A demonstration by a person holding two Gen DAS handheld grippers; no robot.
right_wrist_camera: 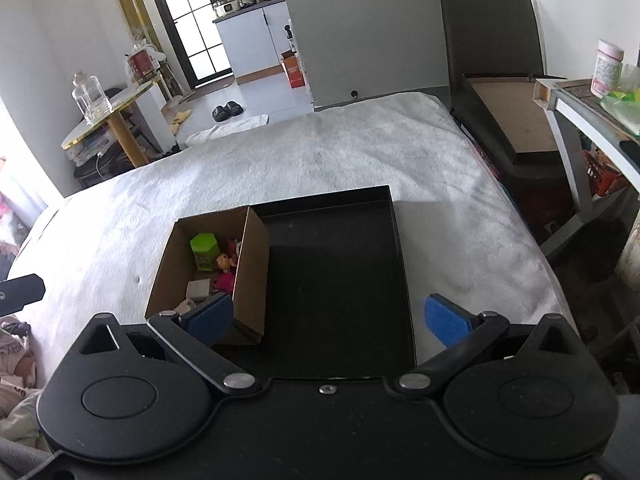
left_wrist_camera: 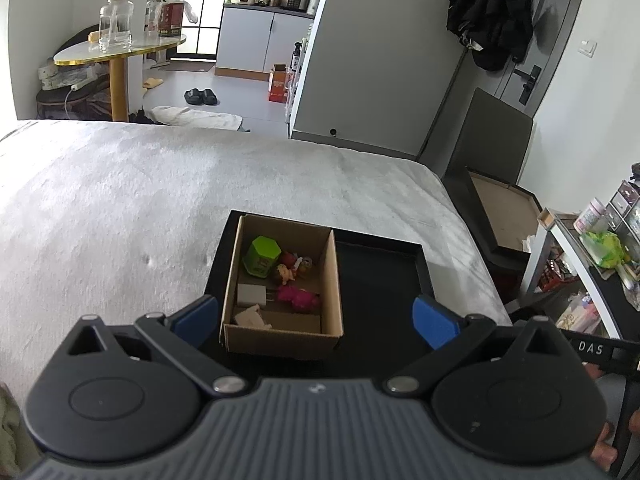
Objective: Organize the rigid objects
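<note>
A brown cardboard box [left_wrist_camera: 332, 280] stands in the left part of a black tray [left_wrist_camera: 380, 280] on the bed. In it lie a green hexagonal container [left_wrist_camera: 262, 257], a pink toy [left_wrist_camera: 298, 297], a small doll figure [left_wrist_camera: 285, 273], a white charger [left_wrist_camera: 251, 295] and a beige piece [left_wrist_camera: 252, 317]. My left gripper [left_wrist_camera: 316, 320] is open and empty, above the box's near end. The box [right_wrist_camera: 252, 264] and tray [right_wrist_camera: 340, 280] also show in the right wrist view. My right gripper [right_wrist_camera: 328, 320] is open and empty over the tray's bare right part.
The white bedspread [left_wrist_camera: 120, 200] lies all around the tray. A round gold-edged table [left_wrist_camera: 116, 50] with bottles stands at the far left. A dark chair [right_wrist_camera: 504, 92] and a cluttered shelf [right_wrist_camera: 592, 120] stand right of the bed.
</note>
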